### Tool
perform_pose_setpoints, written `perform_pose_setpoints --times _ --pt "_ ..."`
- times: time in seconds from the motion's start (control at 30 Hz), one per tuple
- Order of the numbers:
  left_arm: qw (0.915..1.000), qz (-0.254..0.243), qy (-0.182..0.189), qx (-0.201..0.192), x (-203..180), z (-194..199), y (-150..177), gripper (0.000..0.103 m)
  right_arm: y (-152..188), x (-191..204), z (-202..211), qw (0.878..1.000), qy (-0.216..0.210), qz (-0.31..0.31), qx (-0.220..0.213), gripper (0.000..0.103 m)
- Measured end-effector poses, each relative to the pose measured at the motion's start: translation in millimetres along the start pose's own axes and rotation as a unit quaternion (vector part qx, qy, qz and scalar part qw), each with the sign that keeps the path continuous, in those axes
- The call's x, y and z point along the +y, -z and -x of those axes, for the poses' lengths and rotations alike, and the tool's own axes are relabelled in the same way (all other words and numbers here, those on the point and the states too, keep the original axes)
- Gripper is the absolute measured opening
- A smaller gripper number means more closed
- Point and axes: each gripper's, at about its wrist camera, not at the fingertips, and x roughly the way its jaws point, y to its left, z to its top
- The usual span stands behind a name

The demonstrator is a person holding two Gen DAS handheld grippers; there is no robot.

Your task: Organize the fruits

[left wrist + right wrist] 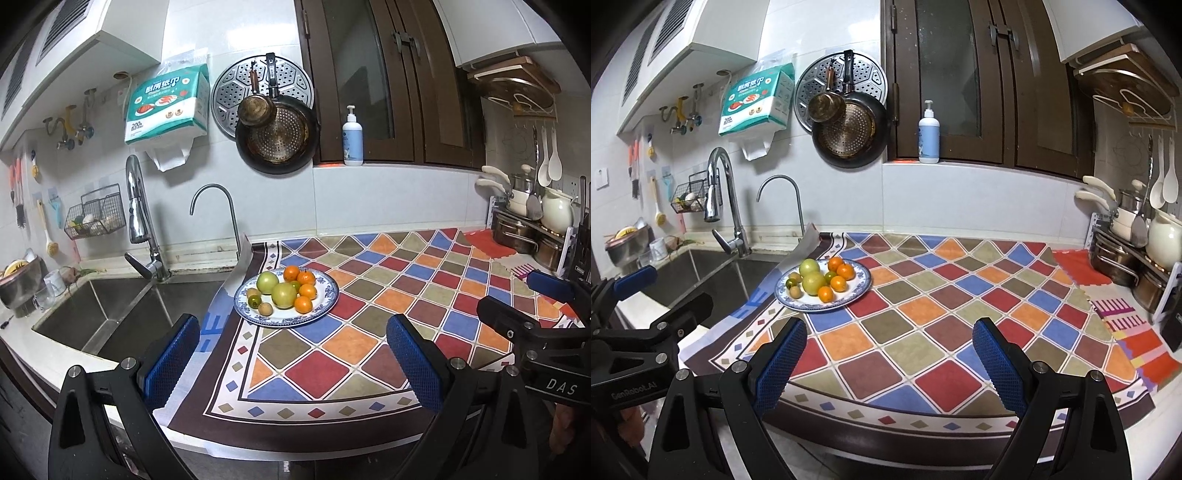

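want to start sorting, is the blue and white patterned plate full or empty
Full: the blue and white patterned plate holds two green fruits, several oranges and smaller fruits.

One blue-and-white plate (328,295) carries the fruit: two large green fruits (267,282), four oranges (303,304) and, at its left side, about four small greenish-brown fruits (265,308), one of them half hidden among the rest. Two faucets (138,218) stand at the double-basin sink (110,317), and one patterned mat (369,332) with coloured diamonds covers the counter. On the wall hang one perforated steamer tray (229,92), one dark pan (277,147), one small copper pot (256,110) and one pack of kitchen paper (166,107), while one pump bottle (352,136) stands on the sill.
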Motion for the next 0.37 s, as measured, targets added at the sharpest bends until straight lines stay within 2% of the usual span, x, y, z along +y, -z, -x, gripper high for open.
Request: perform_pose_setpoints --times 0.37 --pt "1.0 0.003 -0.003 0.007 0.9 -5.5 0.0 0.103 2.0 -5.1 0.3 1.0 -0.001 -0.002 0.007 0.092"
